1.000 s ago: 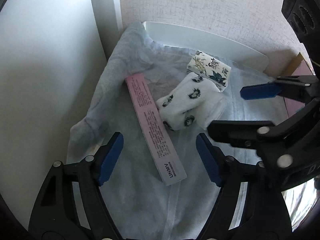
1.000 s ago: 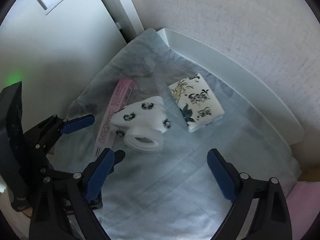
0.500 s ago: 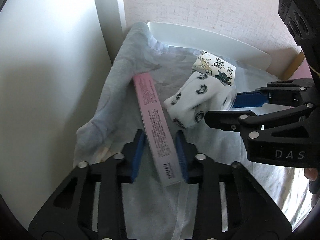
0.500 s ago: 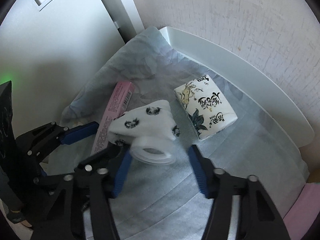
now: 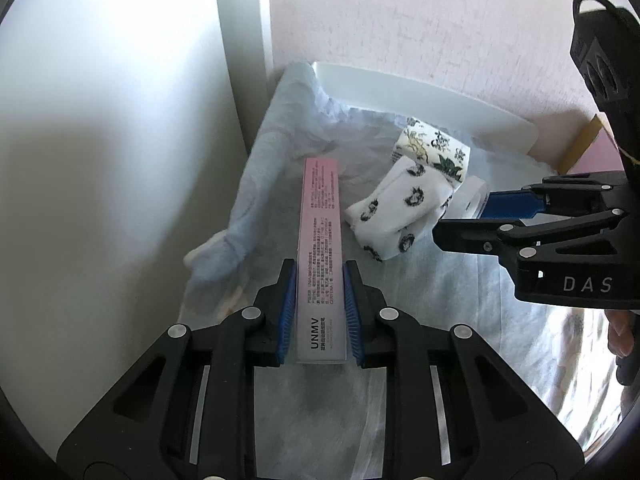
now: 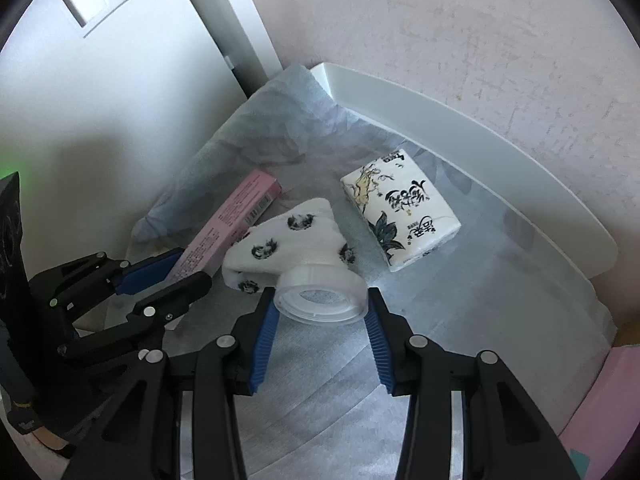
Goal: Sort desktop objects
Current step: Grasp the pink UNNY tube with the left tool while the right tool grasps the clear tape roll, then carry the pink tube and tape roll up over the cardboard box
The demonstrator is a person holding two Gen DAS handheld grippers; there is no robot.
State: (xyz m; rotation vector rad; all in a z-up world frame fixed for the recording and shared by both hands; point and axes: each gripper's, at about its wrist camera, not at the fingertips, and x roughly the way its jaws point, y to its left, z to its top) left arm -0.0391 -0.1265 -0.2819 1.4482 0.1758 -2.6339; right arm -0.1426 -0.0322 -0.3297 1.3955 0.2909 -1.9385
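1. The left gripper (image 5: pixel 320 312) is clamped on the near end of a long pink box (image 5: pixel 322 256). Its blue pads (image 5: pixel 289 312) press both long sides, and the box runs away from it toward 12 o'clock.
2. The printed face of the box is too small to read, apart from large letters at the near end. In the right wrist view only the far part of the box (image 6: pixel 232 224) shows, since the left gripper (image 6: pixel 160 276) covers the near end at 9 o'clock.
3. The right gripper (image 6: pixel 320 320) is clamped on a clear roll of tape (image 6: pixel 320 298), with a blue pad on each side of the roll. Whether the roll is lifted or rests on the cloth cannot be told.
4. In the left wrist view the right gripper (image 5: pixel 476 216) enters from 3 o'clock, and only a sliver of the tape (image 5: pixel 474 196) shows beside its blue pad.
5. A white sock with dark flower prints (image 6: pixel 288 244) lies just behind the tape, touching it, and overlaps the pink box. Its far side is partly hidden in the left wrist view (image 5: pixel 396 210).
6. A printed tissue pack (image 6: pixel 400 216) lies at 1 o'clock of the sock; in the left wrist view the sock covers its lower edge (image 5: pixel 432 148).
7. Everything rests on a crumpled pale blue cloth (image 6: pixel 460 320) that lines a white tray (image 6: pixel 460 120); only the tray's far rim shows.
8. A fingertip (image 5: pixel 620 330) is cut off at the right edge of the left wrist view.
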